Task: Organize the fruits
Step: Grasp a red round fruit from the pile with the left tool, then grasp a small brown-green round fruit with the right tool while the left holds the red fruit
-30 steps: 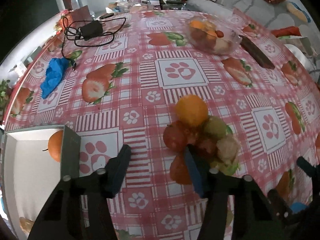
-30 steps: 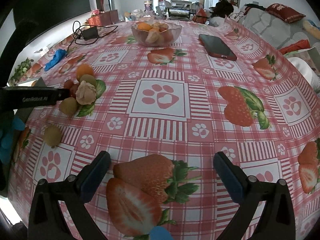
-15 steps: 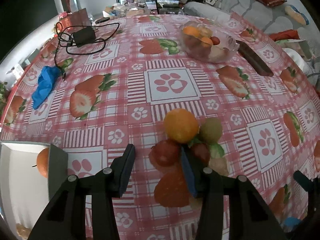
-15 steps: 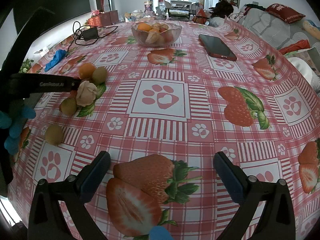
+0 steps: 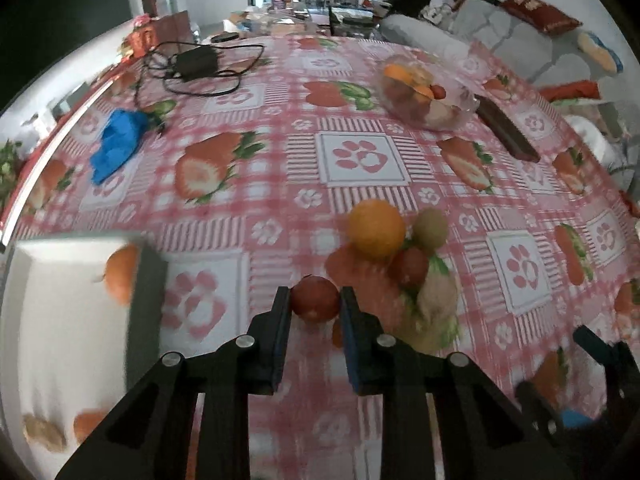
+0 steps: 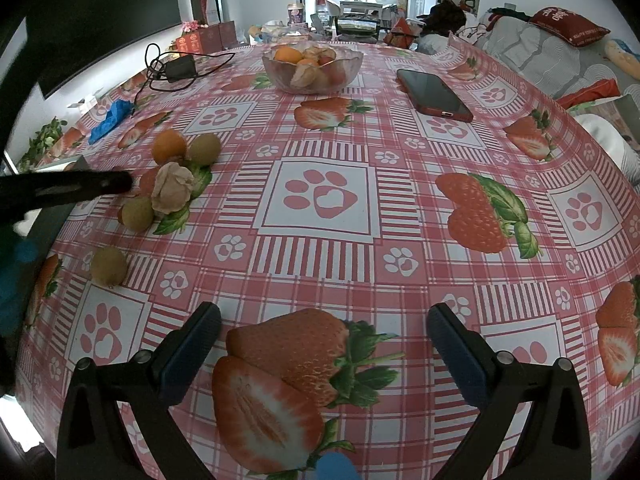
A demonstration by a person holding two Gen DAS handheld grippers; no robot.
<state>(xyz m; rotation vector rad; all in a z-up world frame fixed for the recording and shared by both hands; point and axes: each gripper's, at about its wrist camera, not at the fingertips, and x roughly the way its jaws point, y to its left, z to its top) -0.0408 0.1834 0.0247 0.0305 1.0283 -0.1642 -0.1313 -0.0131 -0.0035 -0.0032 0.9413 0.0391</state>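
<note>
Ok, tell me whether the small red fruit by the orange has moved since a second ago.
Yes. The red fruit left the orange; it sits pinched in the left tool, nearer the white box.

Glossy plastic tablecloth (image 6: 400, 184); clear ribbed glass bowl (image 6: 312, 68); smooth-skinned red fruit (image 5: 315, 299); crumpled blue cloth (image 5: 116, 144).

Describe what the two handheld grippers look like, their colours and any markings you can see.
Both are black plastic. The left gripper has angular, open-framed finger arms with round silver bolts at the joints and dark blue pads on the inner faces. The right gripper matches: black triangular arms, silver bolts, blue ribbed pads. Seen side-on from the right wrist view, the left gripper's finger carries small pale lettering, too blurred to read. No cables or sleeves show.
</note>
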